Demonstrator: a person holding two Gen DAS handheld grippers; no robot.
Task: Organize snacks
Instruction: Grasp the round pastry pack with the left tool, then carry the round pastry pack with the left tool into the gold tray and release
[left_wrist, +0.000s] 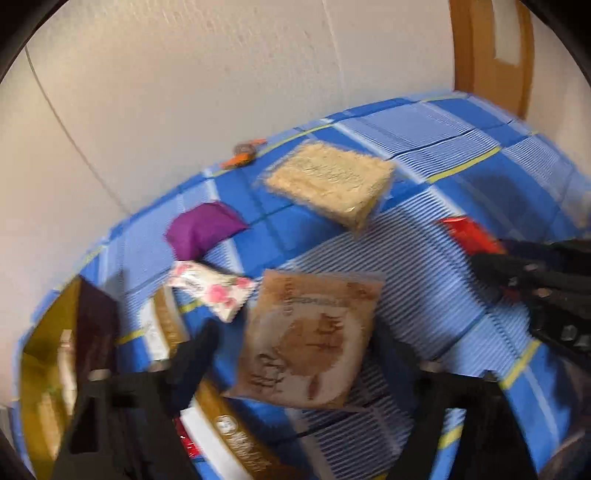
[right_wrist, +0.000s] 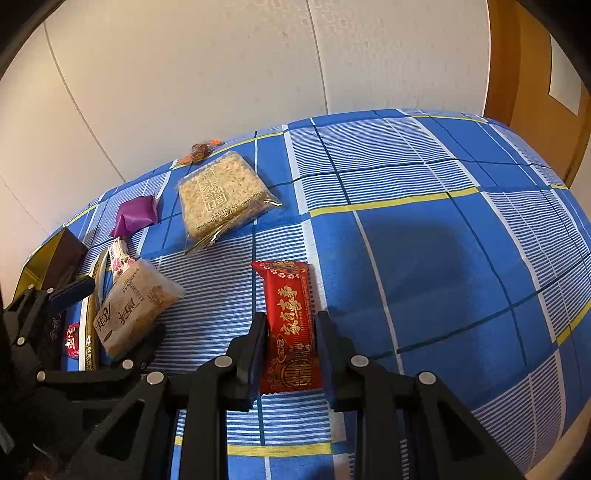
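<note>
Snacks mid-sort on the bed

Right fingers (right_wrist: 290, 328) pinch the red bar (right_wrist: 290, 325); left fingers (left_wrist: 295, 354) spread around the brown pack (left_wrist: 306, 339), which may drop short of the box (left_wrist: 51, 332) at nine o'clock.

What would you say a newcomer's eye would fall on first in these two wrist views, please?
Probably the red snack packet in the foreground of the right wrist view, clamped between the right gripper's fingers over the blue checked cloth. Next, the beige snack pack between the left gripper's open fingers, beside a gold box at the left edge.
</note>
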